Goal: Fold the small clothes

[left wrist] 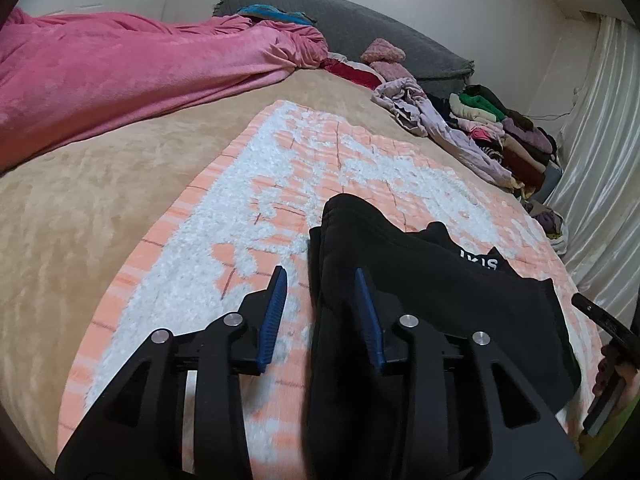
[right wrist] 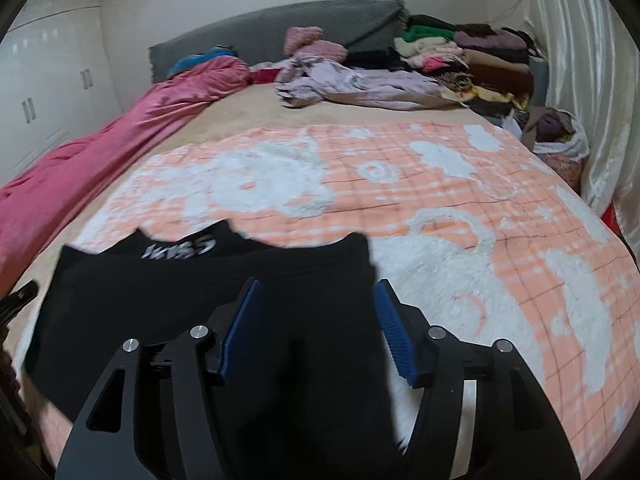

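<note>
A black garment (left wrist: 432,300) with white lettering lies partly folded on an orange-and-white blanket (left wrist: 288,168). My left gripper (left wrist: 322,280) is open, its jaws astride the garment's left edge, one blue pad on each side. In the right wrist view the same garment (right wrist: 200,288) lies under my right gripper (right wrist: 318,292), which is open with its jaws astride the garment's right edge. The blanket (right wrist: 440,200) spreads to the right.
A pink bedspread (left wrist: 120,76) lies bunched at the left. A lilac garment (right wrist: 360,84) and a pile of folded clothes (right wrist: 472,56) sit at the far right by a grey headboard (right wrist: 260,28). A curtain (right wrist: 580,80) hangs along the bed's right side.
</note>
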`<action>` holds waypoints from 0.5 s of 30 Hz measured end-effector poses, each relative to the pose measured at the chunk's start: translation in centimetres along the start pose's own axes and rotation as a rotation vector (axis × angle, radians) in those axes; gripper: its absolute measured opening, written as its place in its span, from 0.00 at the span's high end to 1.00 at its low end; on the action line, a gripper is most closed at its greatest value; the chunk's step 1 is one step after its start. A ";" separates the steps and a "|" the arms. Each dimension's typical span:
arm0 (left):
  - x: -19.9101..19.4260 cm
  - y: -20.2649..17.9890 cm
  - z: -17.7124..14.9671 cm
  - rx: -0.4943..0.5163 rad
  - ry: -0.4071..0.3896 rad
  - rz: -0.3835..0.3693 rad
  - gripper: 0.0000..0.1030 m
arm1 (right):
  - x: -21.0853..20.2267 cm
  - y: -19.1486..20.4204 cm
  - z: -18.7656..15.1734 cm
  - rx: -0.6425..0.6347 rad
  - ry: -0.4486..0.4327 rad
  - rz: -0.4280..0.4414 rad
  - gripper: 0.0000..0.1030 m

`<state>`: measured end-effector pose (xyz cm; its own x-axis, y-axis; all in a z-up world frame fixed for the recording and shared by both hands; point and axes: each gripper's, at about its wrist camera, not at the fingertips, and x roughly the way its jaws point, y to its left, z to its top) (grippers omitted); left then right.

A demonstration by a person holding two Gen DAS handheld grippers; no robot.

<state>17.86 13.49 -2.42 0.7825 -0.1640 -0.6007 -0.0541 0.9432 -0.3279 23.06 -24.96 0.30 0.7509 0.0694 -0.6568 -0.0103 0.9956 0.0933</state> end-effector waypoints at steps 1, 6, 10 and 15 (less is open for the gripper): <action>-0.3 0.0 -0.2 0.002 0.000 -0.002 0.67 | -0.4 0.5 -0.4 -0.010 0.002 0.013 0.42; -0.5 -0.2 -2.1 0.032 0.052 0.029 0.59 | -1.6 2.2 -3.7 -0.039 0.055 0.077 0.40; 0.9 0.6 -3.4 0.016 0.138 0.058 0.55 | -0.5 2.3 -6.0 -0.041 0.122 0.041 0.40; 0.6 1.0 -3.7 0.006 0.131 0.058 0.52 | -1.0 2.6 -6.1 -0.058 0.109 0.035 0.40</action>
<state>16.01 13.30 -5.78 0.6906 -0.1446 -0.7086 -0.0930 0.9539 -0.2853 18.22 -22.06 -3.35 0.6729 0.1076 -0.7318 -0.0757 0.9942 0.0766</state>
